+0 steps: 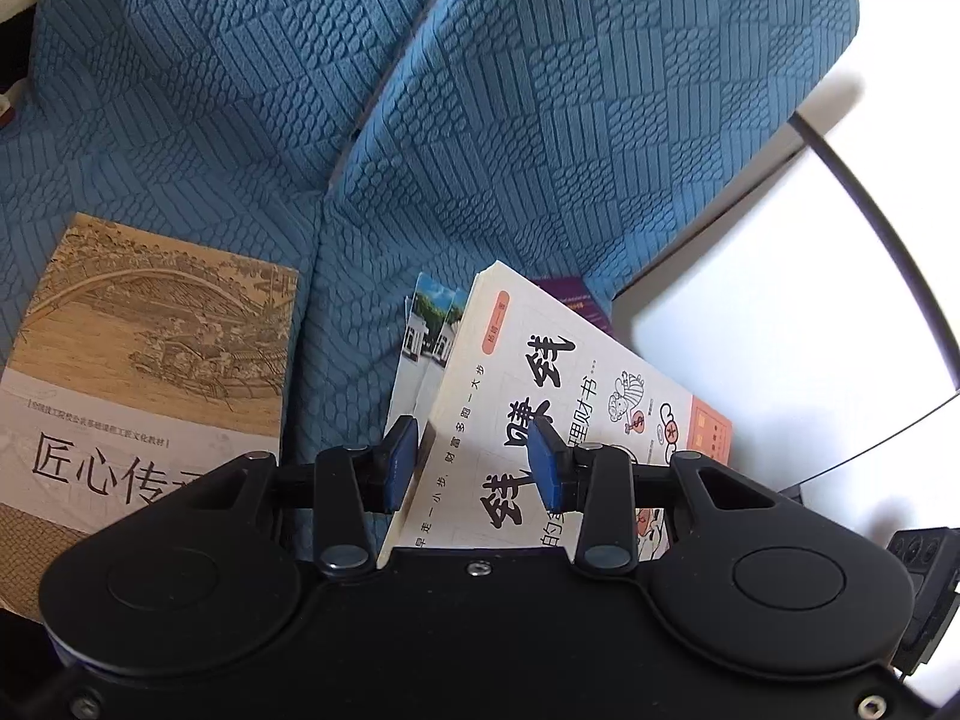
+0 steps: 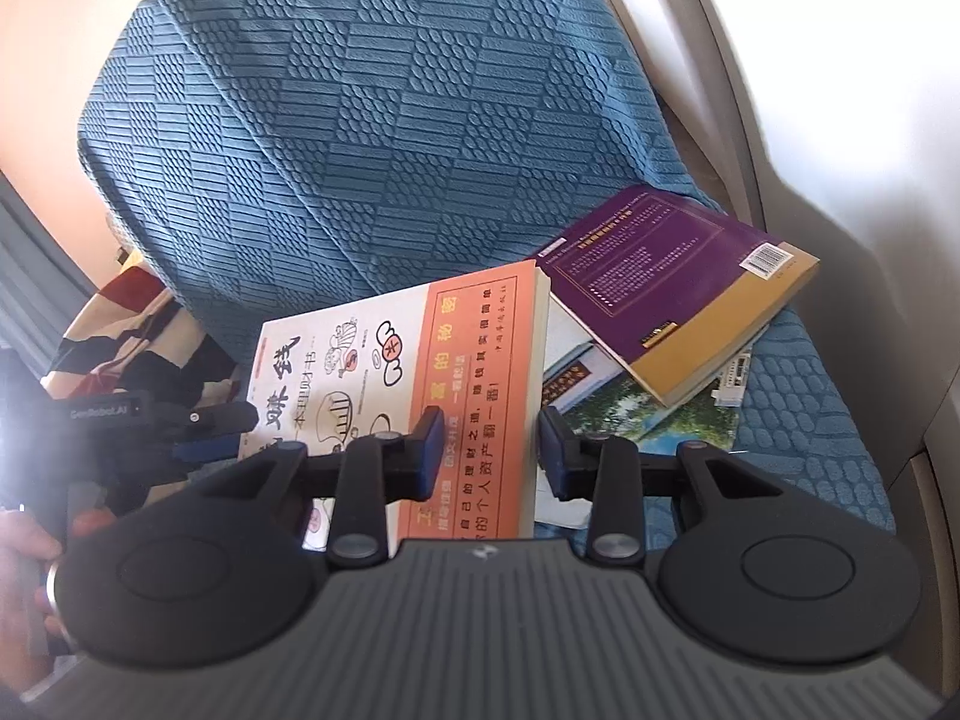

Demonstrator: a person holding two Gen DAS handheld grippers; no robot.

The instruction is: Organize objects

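Note:
A white-and-orange paperback (image 1: 540,372) with cartoon drawings hangs tilted above the blue sofa seat (image 1: 198,138). My left gripper (image 1: 474,465) is shut on one end of it, blue pads against cover and page edge. In the right wrist view the same paperback (image 2: 384,348) runs between my right gripper's (image 2: 492,459) pads, which press on its orange end, one on the cover and one at the edge. The left gripper (image 2: 198,438) shows there at the book's far left. A purple book (image 2: 660,288) lies on a photo-covered book (image 2: 630,408) on the seat.
A tan book (image 1: 150,348) with an engraved bridge scene lies flat on the left seat cushion. The sofa back (image 2: 360,150) rises close behind. A patterned bag (image 2: 120,324) sits at the left, a hand (image 2: 24,546) below it. A dark cable (image 1: 870,210) crosses the white wall.

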